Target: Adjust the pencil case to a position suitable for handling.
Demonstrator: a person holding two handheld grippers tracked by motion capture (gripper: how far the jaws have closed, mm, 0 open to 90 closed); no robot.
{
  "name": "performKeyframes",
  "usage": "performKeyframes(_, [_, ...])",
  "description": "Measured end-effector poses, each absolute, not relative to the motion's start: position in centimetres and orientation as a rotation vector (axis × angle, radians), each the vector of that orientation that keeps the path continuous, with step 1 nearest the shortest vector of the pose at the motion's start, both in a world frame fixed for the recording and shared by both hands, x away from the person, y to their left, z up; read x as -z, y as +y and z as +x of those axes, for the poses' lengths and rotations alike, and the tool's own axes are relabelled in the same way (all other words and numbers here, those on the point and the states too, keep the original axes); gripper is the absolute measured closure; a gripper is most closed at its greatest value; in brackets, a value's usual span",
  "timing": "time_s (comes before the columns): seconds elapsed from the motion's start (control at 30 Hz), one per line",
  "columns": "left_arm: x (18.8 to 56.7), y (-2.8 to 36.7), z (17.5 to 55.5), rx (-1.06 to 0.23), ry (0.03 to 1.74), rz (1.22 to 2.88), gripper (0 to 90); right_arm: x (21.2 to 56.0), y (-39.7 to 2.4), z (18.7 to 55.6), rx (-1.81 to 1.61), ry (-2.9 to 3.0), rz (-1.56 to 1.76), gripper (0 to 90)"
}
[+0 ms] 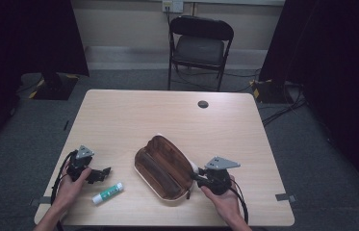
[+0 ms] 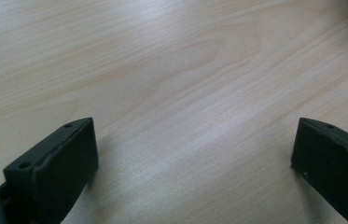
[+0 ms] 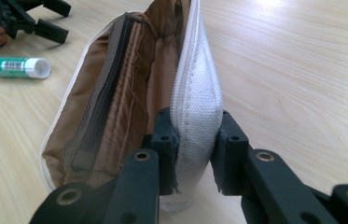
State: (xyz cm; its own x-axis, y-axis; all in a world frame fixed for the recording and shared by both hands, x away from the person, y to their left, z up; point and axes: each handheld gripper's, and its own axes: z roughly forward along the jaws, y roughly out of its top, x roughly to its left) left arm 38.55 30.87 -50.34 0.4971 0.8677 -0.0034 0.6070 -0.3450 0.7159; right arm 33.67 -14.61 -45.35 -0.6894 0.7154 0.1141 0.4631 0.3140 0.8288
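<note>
Right gripper view: the right gripper (image 3: 195,154) is pinching the white zippered edge of the open brown fabric pencil pouch (image 3: 115,107), jaws clamped on that rim.

From where I am standing, the pouch (image 1: 165,166) is lying on the pale wooden table (image 1: 134,115), near the front edge and just right of centre, its brown lining gaping upward. The right gripper (image 1: 197,179) is holding its near right rim, while the left gripper (image 1: 101,174) is resting wide open and empty over bare wood. The white and green glue stick (image 1: 108,193) is lying just beside it, well apart from the pouch. To my eye the mouth is being held for loading, so the grip should be staying firm on the stitched zip band, lifting the rim slightly without dragging the pouch, while the other tool is taking the stick across its middle.
</note>
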Motion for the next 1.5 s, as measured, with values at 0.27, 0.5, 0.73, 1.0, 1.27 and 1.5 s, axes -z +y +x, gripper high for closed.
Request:
performKeyframes(0.27, [50.3, 30.9, 38.5, -0.504, 1.206, 2.077, 0.1, 45.4, -16.9, 32.8, -1.286, 2.307, 1.071, 63.4])
performKeyframes(0.5, [50.3, 30.9, 38.5, -0.504, 1.206, 2.077, 0.1, 45.4, -18.1, 33.3, -1.25, 2.256, 1.117, 59.1])
performKeyframes(0.73, [50.3, 30.9, 38.5, -0.504, 1.206, 2.077, 0.1, 45.7, -19.0, 34.4, -1.206, 2.174, 1.174, 61.4])
performKeyframes(1.0, [50.3, 30.9, 38.6, -0.504, 1.206, 2.077, 0.1, 46.1, -19.6, 36.1, -1.17, 2.121, 1.24, 68.3])
performKeyframes(1.27, [50.3, 30.9, 38.6, -0.504, 1.206, 2.077, 0.1, 46.3, -19.0, 38.2, -1.168, 2.128, 1.252, 72.1])
performKeyframes(1.5, [50.3, 30.9, 38.6, -0.504, 1.206, 2.077, 0.1, 46.5, -17.9, 39.6, -1.209, 2.161, 1.218, 71.9])
